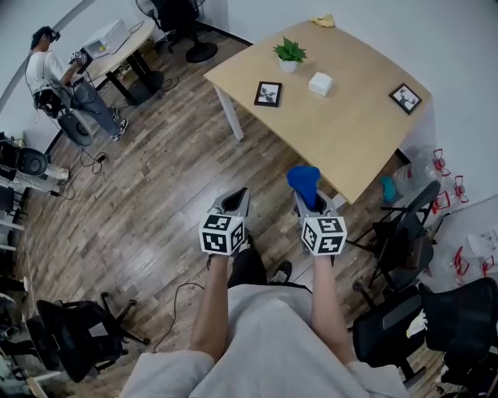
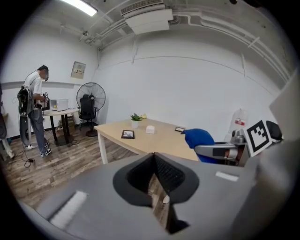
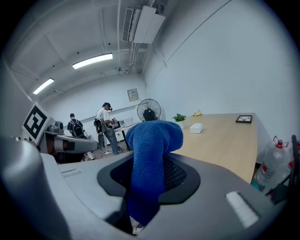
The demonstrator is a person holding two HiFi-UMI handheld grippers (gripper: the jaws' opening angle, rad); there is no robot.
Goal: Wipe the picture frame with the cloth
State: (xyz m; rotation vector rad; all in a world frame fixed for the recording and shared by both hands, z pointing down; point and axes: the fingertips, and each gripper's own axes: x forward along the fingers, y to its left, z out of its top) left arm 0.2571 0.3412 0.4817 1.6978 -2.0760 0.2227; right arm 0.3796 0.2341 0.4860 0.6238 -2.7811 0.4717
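Two black picture frames lie on the light wooden table (image 1: 350,132): one (image 1: 268,94) near its left side, the other (image 1: 405,98) at the right edge. Both grippers hover over the floor, short of the table's near corner. My right gripper (image 1: 309,199) is shut on a blue cloth (image 1: 303,179), which bulges up between the jaws in the right gripper view (image 3: 152,154). My left gripper (image 1: 236,199) is shut with nothing in it; its jaws meet, leaving only a thin slit. In the left gripper view the nearer frame (image 2: 127,134) lies flat on the table.
A small potted plant (image 1: 289,53), a white box (image 1: 320,83) and a yellow object (image 1: 323,21) share the table. Black office chairs (image 1: 405,233) and a water jug (image 1: 412,177) crowd the right side. A person (image 1: 47,70) stands at a far desk; a fan (image 1: 191,23) is beyond.
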